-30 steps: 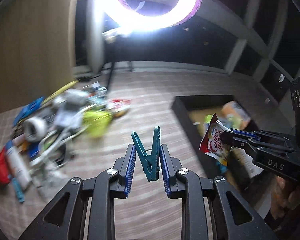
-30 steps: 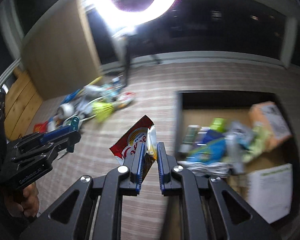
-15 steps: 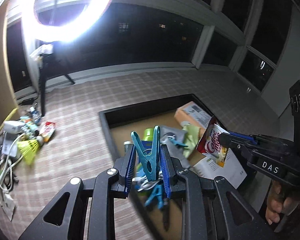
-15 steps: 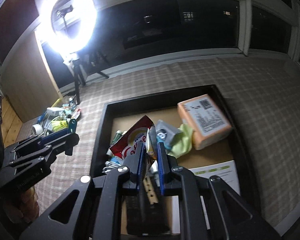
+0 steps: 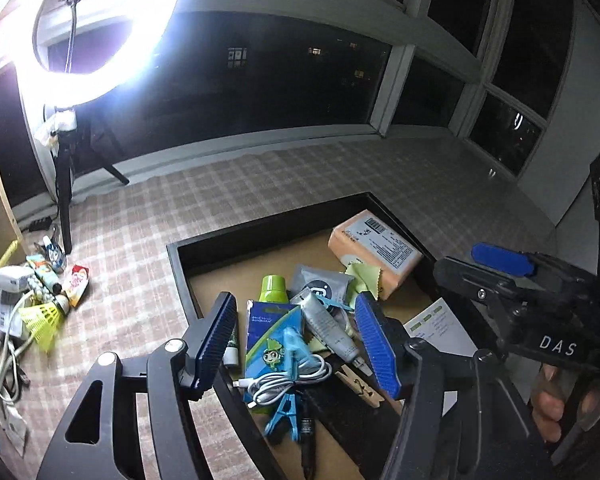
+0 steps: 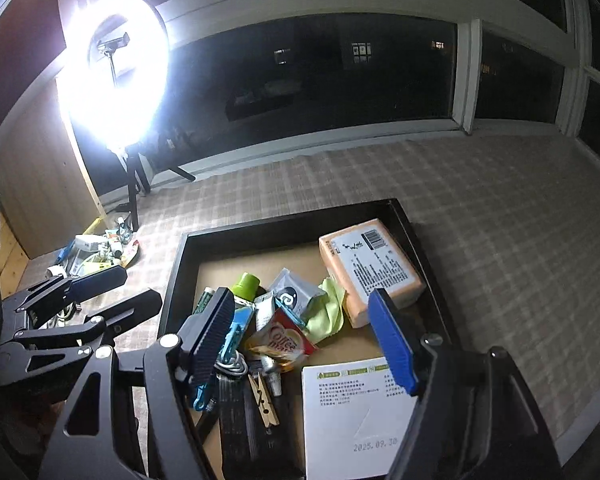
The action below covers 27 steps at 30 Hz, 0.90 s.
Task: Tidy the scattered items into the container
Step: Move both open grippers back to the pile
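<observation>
Jaws of both grippers are opening over the container, with nothing between them. The left gripper hangs above the near left corner of the black tray, its blue pads apart; beneath it lie a coiled white cable and a blue clothes peg. The right gripper hovers over the tray's near middle, and the coffee creamer sachet lies just below its gap among the other things, probably let fall there. Spreading wide above the tray lets each item drop inside the walls. Further into the tray sit a green cloth and an orange packet against the far right wall. Well left of the tray, on the checked floor mat, the remaining clutter waits near the ring light stand, so more trips seem needed.
</observation>
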Motion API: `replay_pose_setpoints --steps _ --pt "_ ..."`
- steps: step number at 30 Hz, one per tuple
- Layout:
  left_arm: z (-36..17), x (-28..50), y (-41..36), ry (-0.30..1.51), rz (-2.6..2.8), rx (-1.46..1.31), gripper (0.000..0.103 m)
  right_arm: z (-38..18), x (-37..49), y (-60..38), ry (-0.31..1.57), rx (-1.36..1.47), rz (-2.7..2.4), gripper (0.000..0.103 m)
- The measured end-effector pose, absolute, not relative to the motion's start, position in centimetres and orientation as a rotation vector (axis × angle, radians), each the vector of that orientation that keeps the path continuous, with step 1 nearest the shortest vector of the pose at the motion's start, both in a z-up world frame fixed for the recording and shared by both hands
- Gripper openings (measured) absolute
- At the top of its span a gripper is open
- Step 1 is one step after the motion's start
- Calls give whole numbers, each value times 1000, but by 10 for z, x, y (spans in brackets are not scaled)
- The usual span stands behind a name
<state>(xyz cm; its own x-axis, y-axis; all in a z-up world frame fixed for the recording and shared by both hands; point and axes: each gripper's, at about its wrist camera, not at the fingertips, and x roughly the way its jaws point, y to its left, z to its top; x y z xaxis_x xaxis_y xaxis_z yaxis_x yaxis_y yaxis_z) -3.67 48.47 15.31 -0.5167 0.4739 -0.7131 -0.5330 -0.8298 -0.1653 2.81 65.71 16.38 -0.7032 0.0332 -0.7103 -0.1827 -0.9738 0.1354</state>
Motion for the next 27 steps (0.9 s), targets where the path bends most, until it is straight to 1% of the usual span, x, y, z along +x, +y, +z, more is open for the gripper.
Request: replay_pose_setpoints --steps 9,16,23,27 --pt "156 -36 473 89 2331 -1050 57 166 28 645 271 -1159 2777 68" --pt "158 -31 447 72 2367 -1056 57 168 26 626 269 -1169 2808 68" --pt "157 -25 383 41 2457 -1092 57 165 14 583 263 -1200 2872 68" --pt "156 -21 333 7 2525 -1118 57 164 5 546 222 -1229 2931 68"
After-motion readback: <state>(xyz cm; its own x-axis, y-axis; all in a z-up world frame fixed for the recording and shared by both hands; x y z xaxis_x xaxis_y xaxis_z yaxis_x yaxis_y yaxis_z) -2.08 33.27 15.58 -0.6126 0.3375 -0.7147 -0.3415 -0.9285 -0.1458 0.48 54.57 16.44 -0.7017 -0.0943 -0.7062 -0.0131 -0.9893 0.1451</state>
